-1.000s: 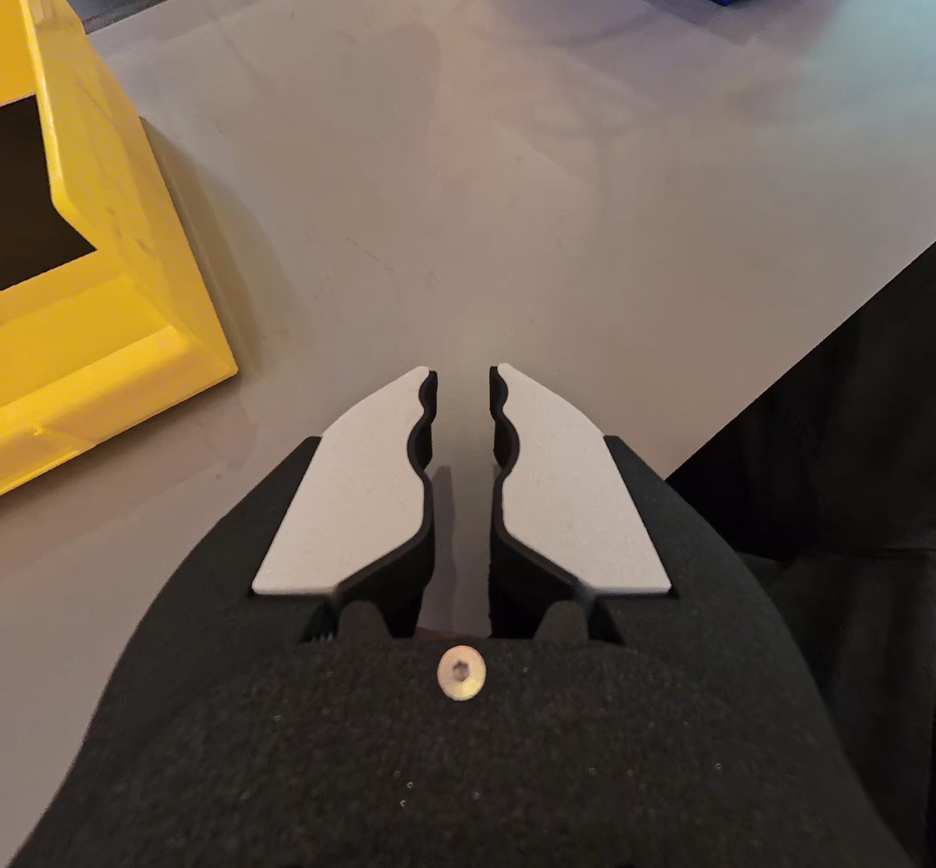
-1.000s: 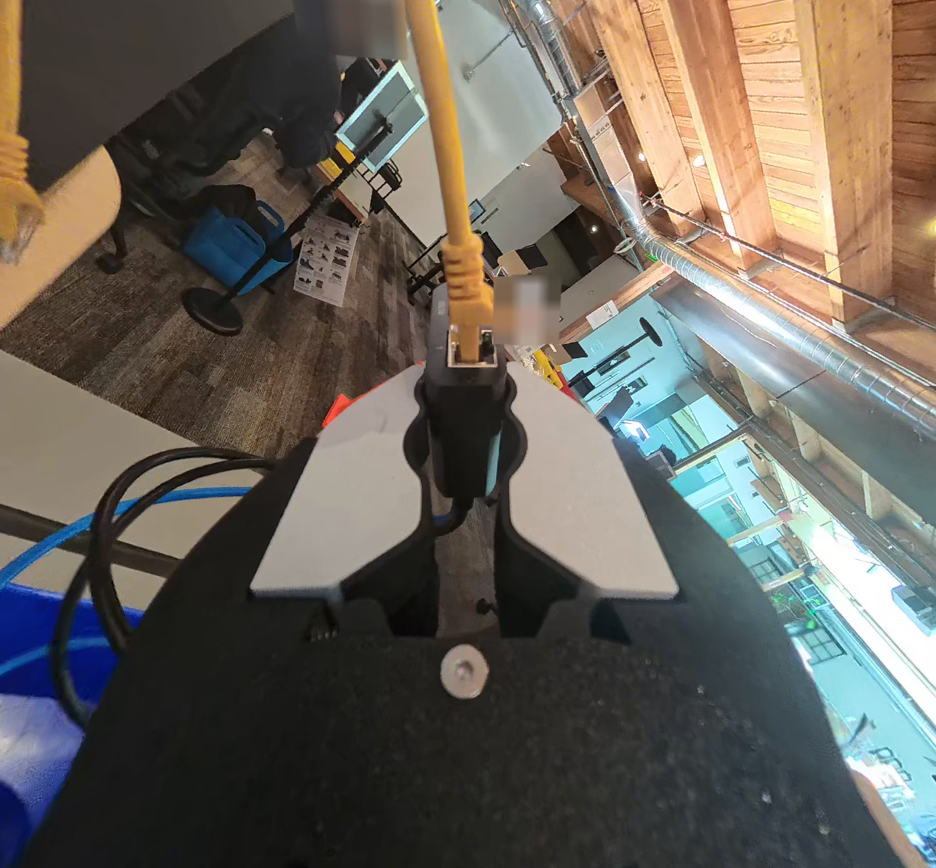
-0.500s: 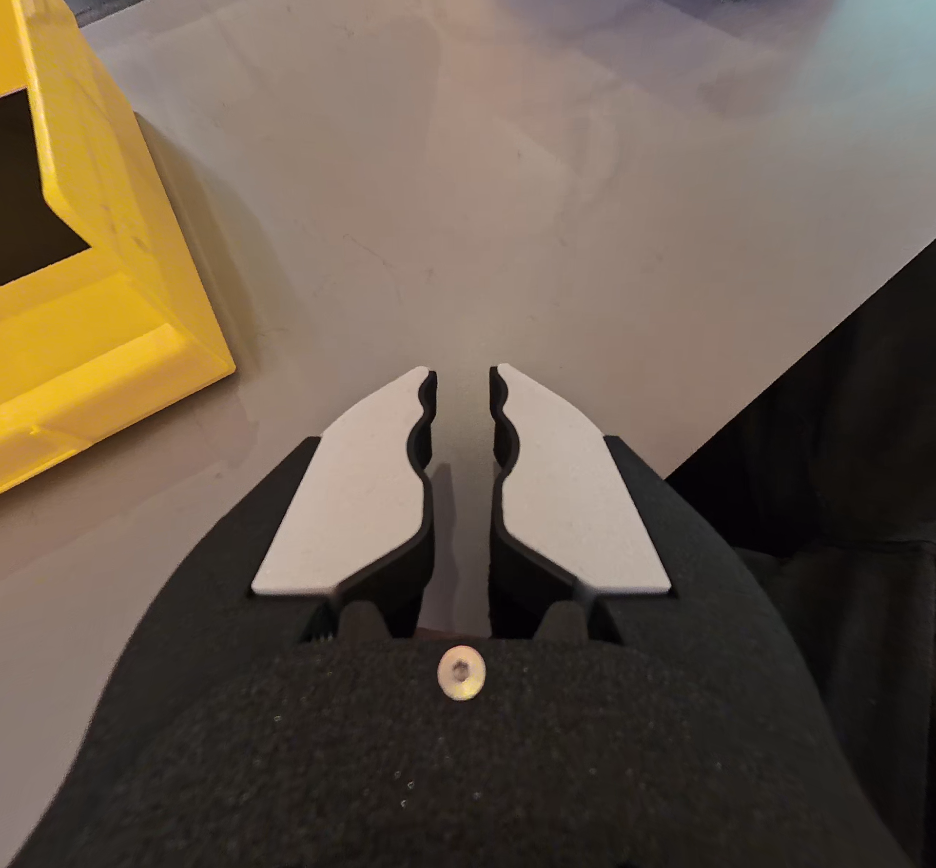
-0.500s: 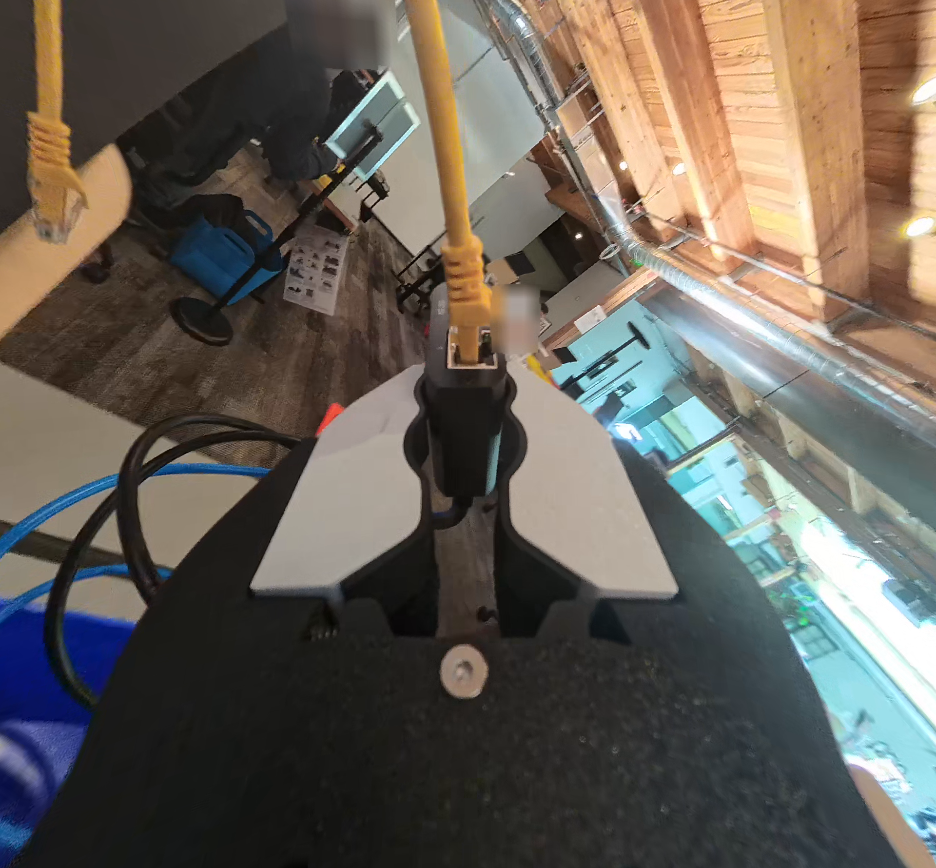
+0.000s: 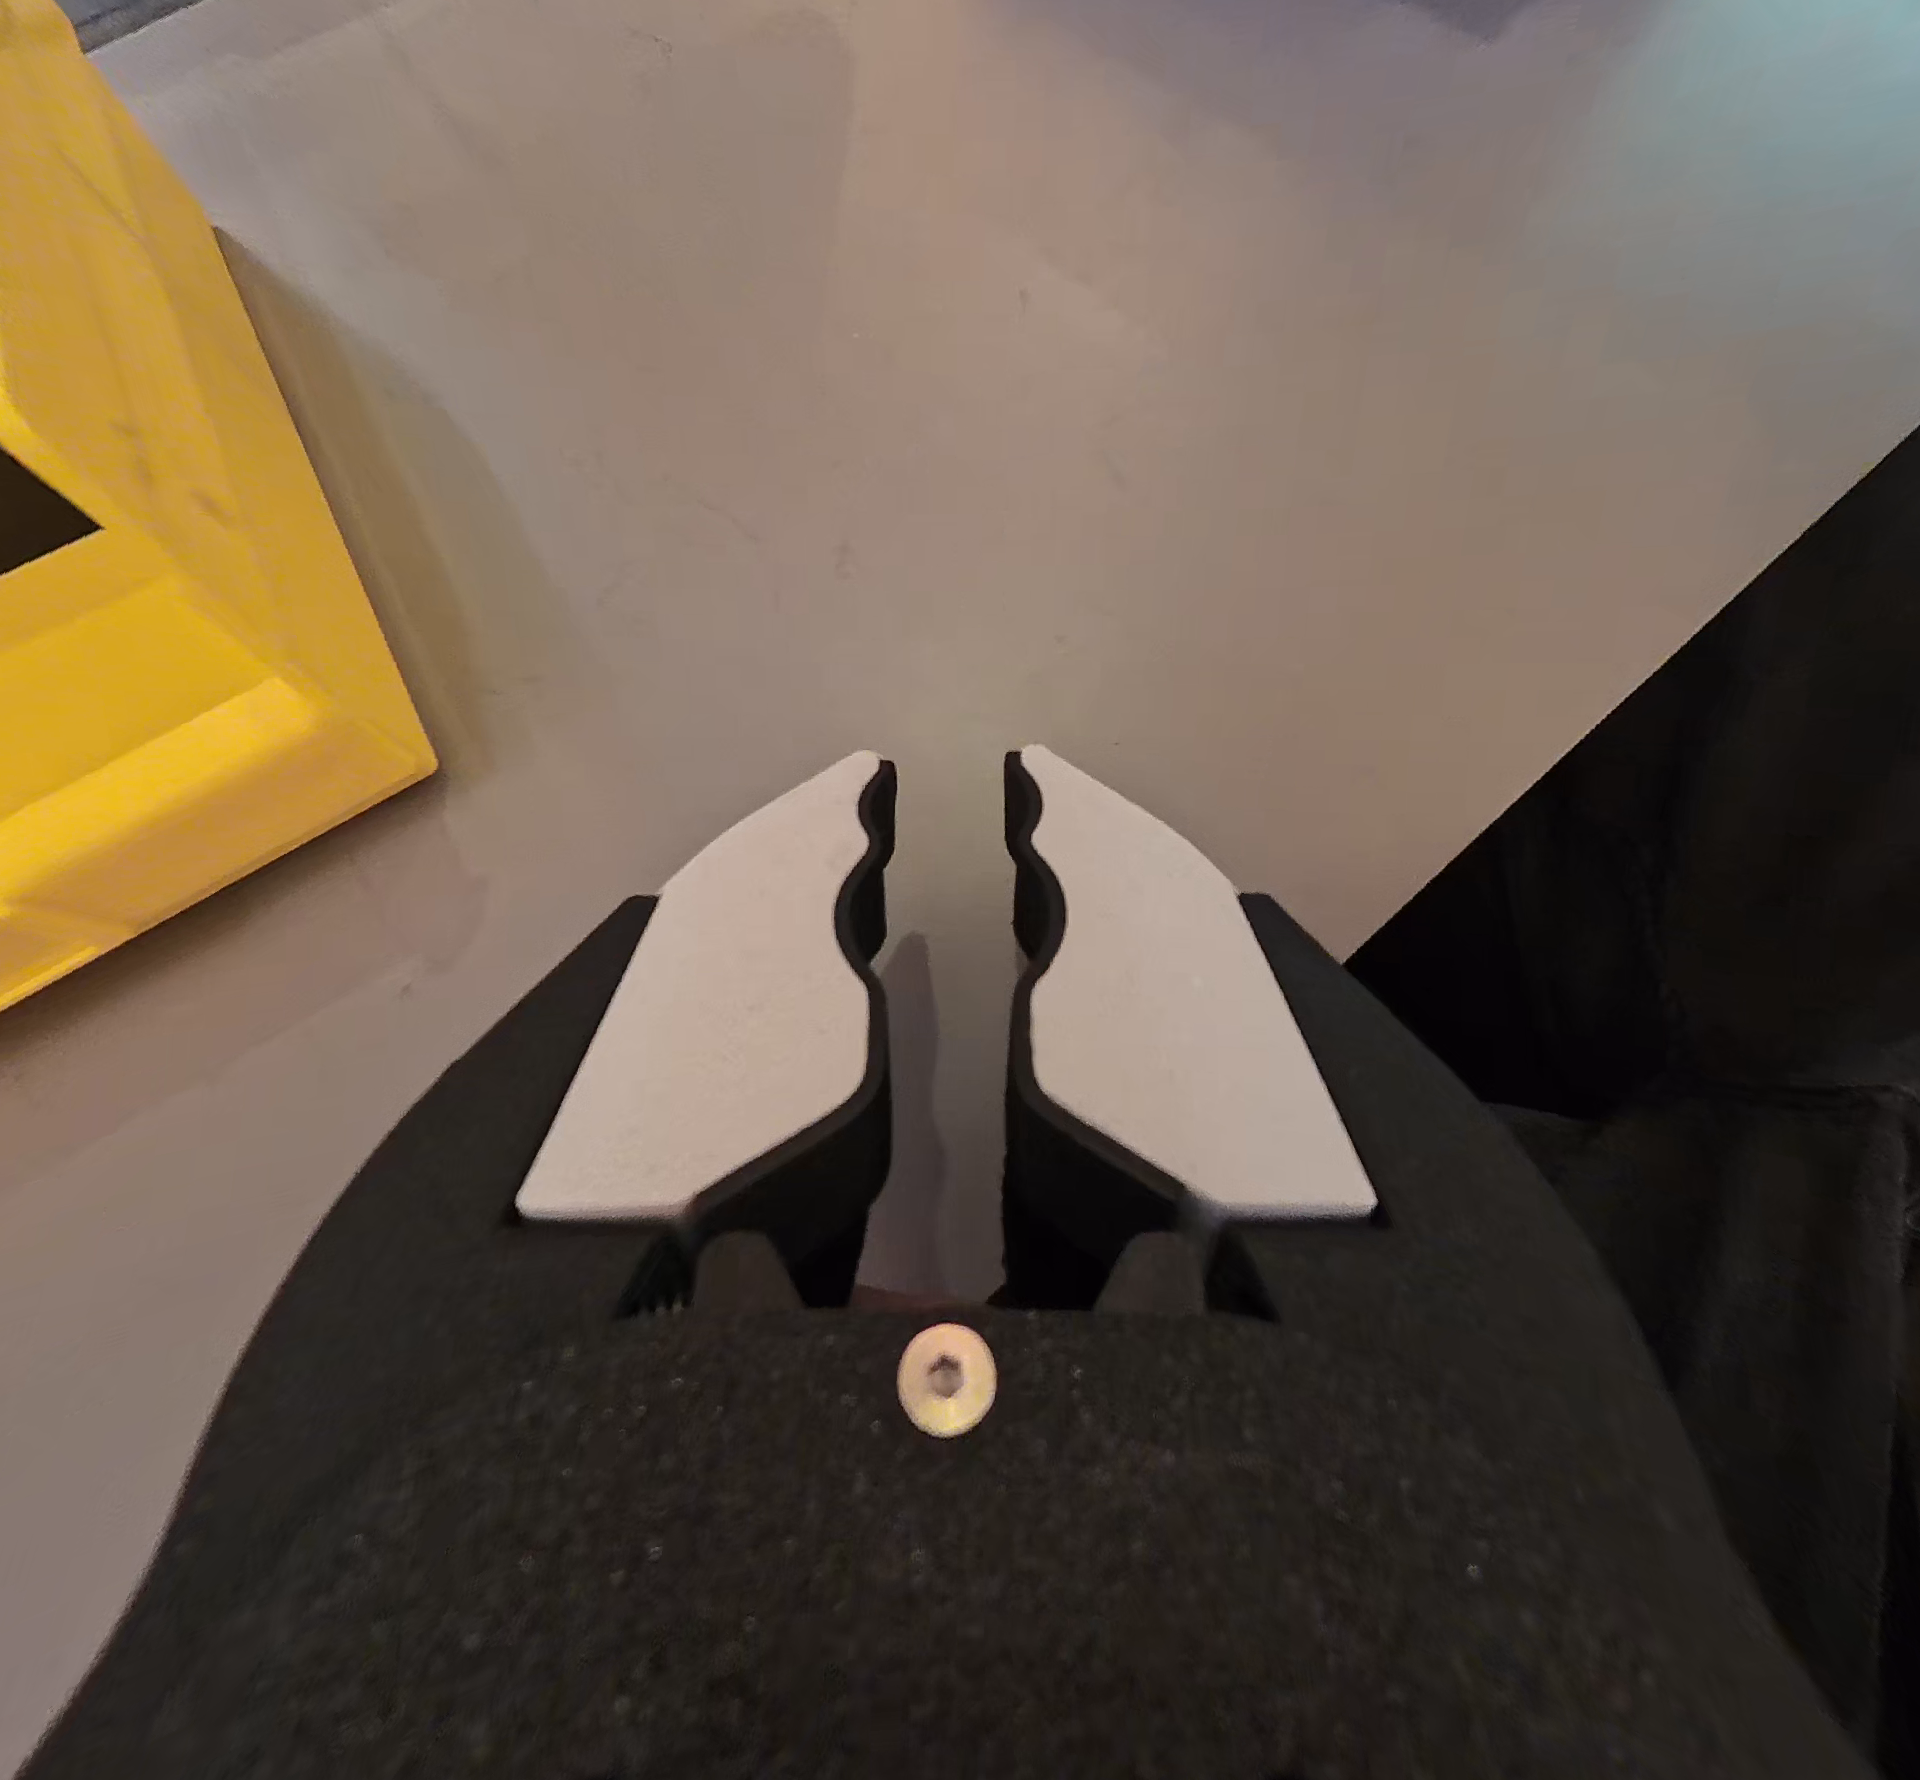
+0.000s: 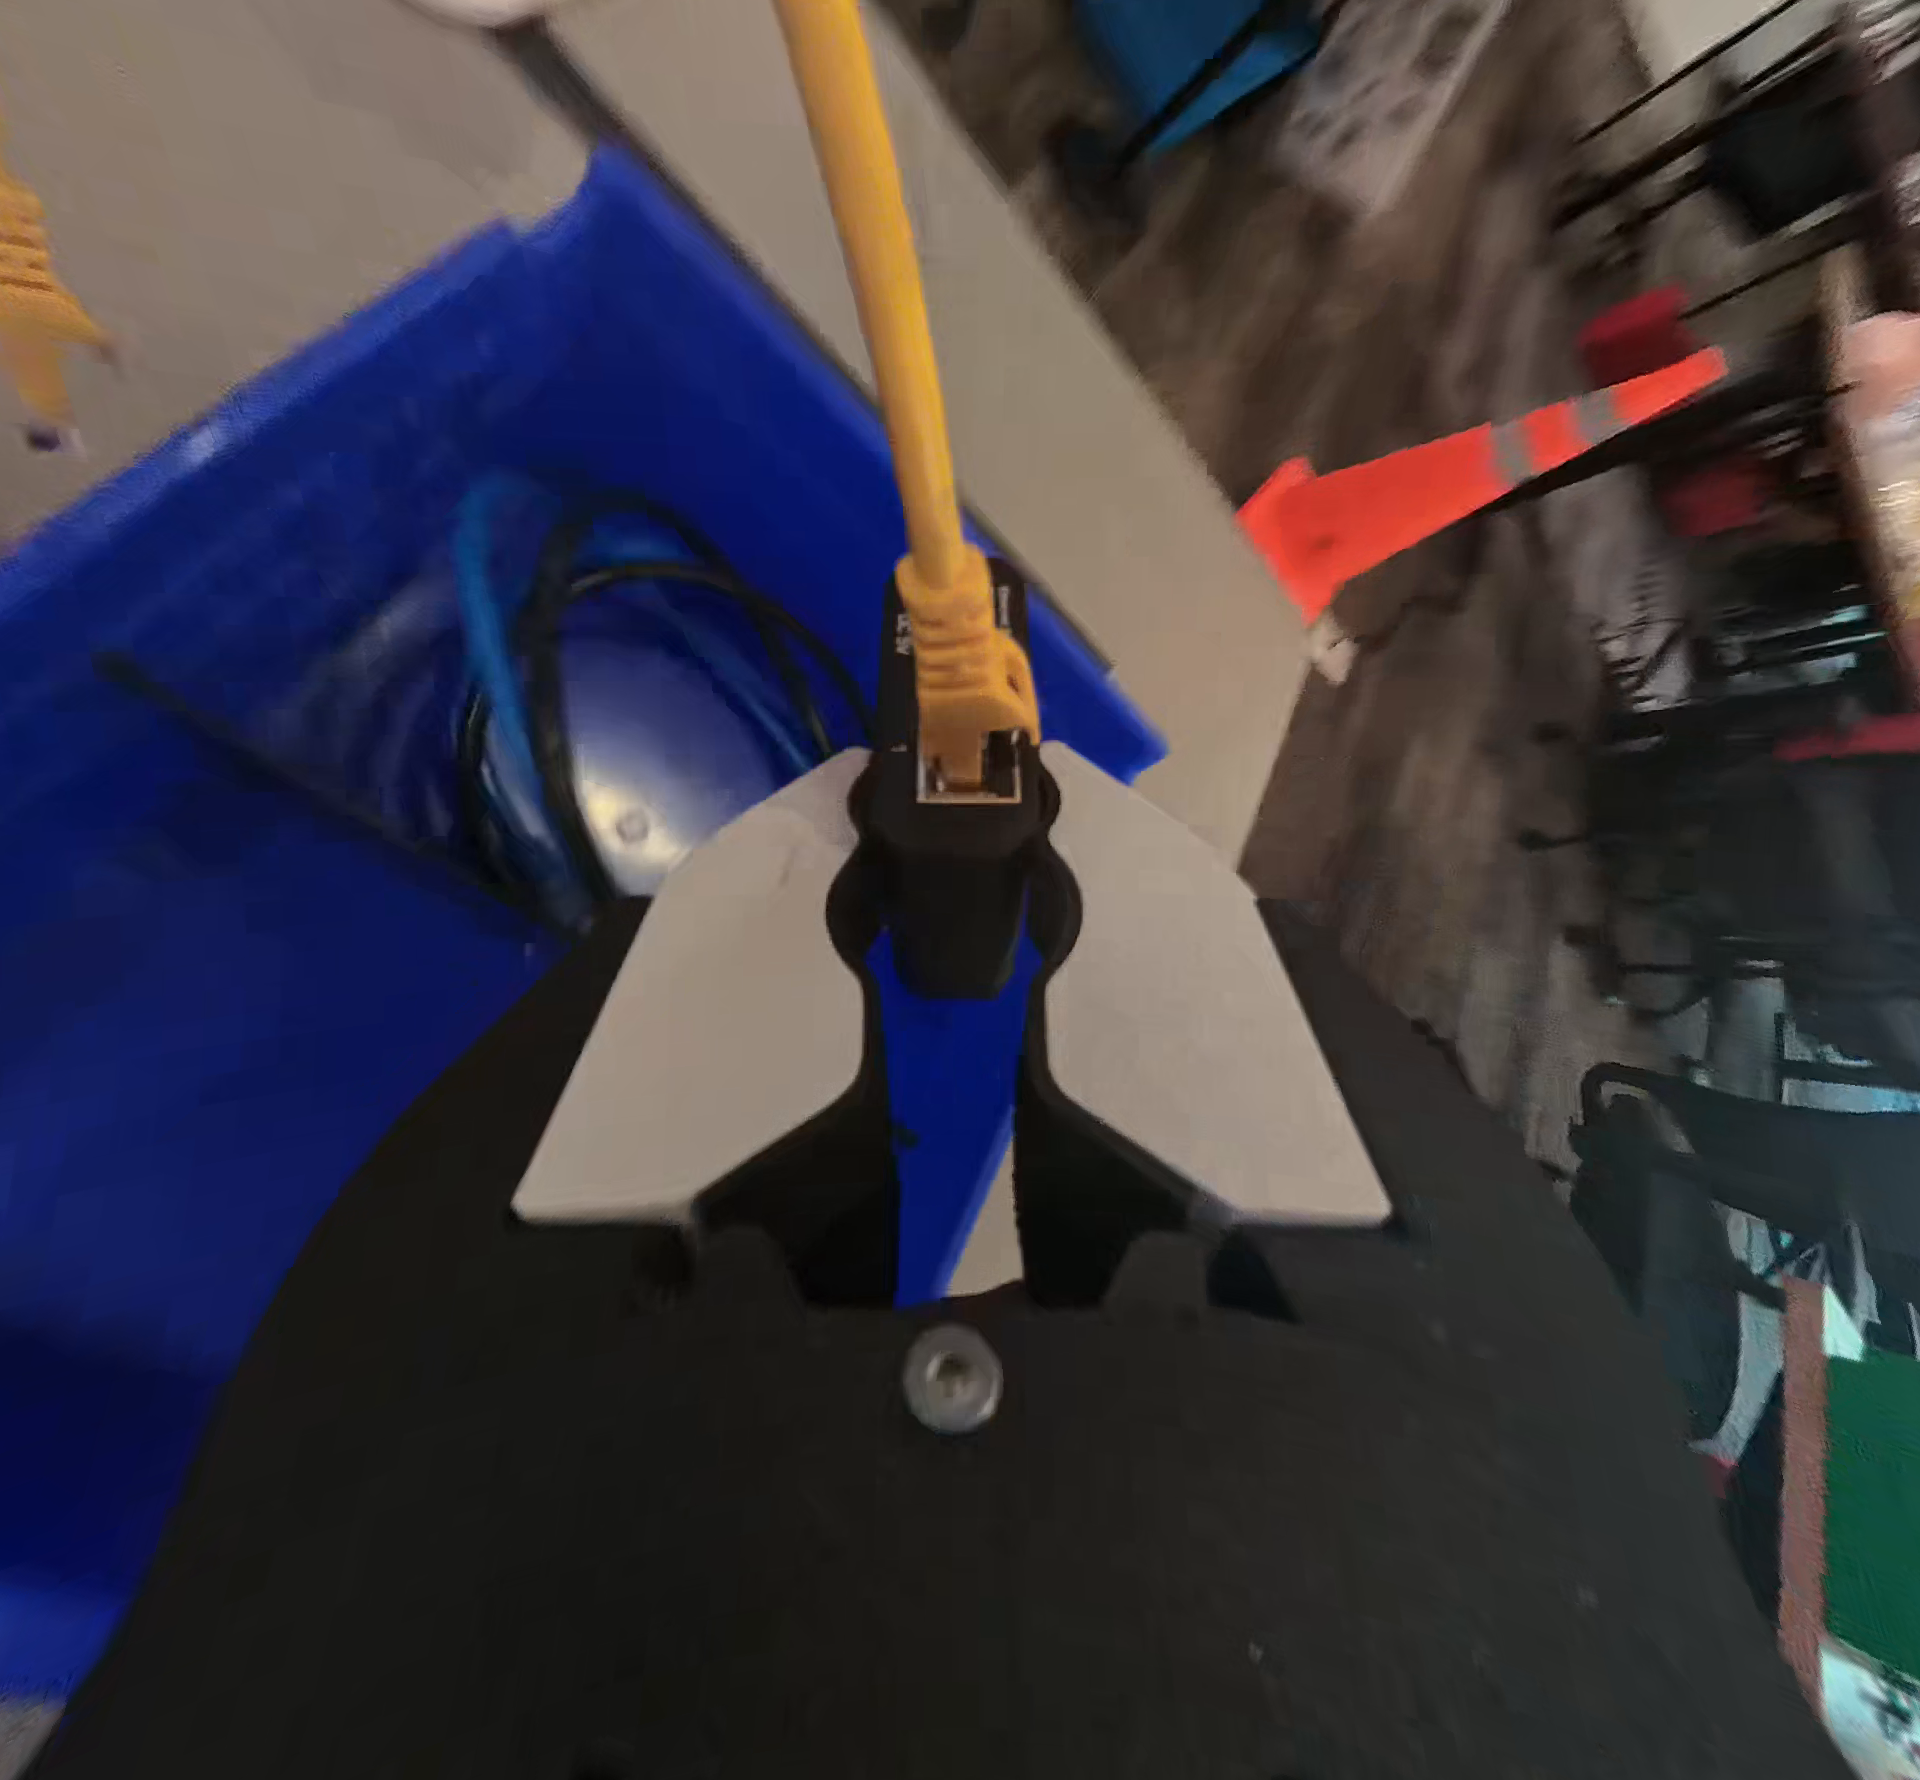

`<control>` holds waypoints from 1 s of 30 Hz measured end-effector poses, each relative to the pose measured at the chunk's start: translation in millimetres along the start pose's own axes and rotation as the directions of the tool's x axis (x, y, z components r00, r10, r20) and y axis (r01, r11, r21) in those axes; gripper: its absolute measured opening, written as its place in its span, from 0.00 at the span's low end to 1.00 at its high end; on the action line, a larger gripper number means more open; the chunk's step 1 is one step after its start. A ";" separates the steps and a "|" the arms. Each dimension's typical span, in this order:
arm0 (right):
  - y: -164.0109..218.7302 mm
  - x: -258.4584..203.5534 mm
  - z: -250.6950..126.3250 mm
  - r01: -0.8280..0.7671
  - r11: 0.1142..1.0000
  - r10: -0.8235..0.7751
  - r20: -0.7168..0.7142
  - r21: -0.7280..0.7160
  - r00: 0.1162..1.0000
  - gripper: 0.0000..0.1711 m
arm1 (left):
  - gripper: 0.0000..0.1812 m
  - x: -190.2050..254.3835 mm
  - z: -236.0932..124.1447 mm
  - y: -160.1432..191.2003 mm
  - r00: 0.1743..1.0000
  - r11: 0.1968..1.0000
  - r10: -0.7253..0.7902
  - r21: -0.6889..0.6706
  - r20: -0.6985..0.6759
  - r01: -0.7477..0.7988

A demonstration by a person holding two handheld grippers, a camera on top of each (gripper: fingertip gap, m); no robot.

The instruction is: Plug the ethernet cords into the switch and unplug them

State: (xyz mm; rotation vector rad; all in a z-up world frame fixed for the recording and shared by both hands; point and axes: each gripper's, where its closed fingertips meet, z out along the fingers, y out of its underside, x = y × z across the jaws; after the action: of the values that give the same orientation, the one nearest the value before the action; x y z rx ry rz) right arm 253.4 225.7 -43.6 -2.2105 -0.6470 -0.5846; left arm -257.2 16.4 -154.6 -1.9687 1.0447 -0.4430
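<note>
My right gripper [image 6: 956, 774] is shut on a small black switch [image 6: 956, 889], held upright between the fingers. A yellow ethernet cord [image 6: 868, 224] is plugged into the switch's top port by its yellow plug [image 6: 966, 670] and runs up out of the frame. The cord's other yellow plug [image 6: 31, 328] hangs loose at the far left, blurred. My left gripper [image 5: 951, 785] is empty, its jaws a little apart, low over the grey table [image 5: 935, 328]. No cord or switch shows in the left wrist view.
A blue bin [image 6: 312, 587] holding coiled blue and black cables [image 6: 520, 681] lies under the right gripper. An orange cone [image 6: 1455, 483] lies on the floor beyond. A yellow bin [image 5: 156, 639] stands left of the left gripper. The table edge [image 5: 1558, 722] runs to its right. Spacing between my two grippers at the tips: around 55 centimetres.
The right gripper, still holding the switch and cord, has swung down from facing the ceiling and room to facing the blue bin. The left gripper has shifted only slightly.
</note>
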 end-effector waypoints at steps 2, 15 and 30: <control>12.3 -9.2 17.8 0.054 0.994 -0.045 0.092 -0.099 0.995 0.15 | 0.11 0.1 0.9 1.3 1.000 1.000 0.007 -0.007 0.004 -0.007; 6.0 -68.0 99.8 0.370 0.870 -0.156 0.529 -0.326 0.834 0.15 | 0.11 -4.2 0.5 8.4 0.999 0.999 0.036 -0.035 0.037 -0.035; -60.5 -19.8 26.5 0.194 0.973 -0.120 0.449 -0.122 0.885 0.34 | 0.11 2.1 1.5 11.0 1.000 0.999 0.013 -0.042 0.000 -0.013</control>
State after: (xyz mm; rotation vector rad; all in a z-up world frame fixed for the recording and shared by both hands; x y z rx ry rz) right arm 207.0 276.4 -39.5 -2.4851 -1.0534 -0.2142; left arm -260.6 12.2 -164.6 -1.9978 1.0740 -0.4163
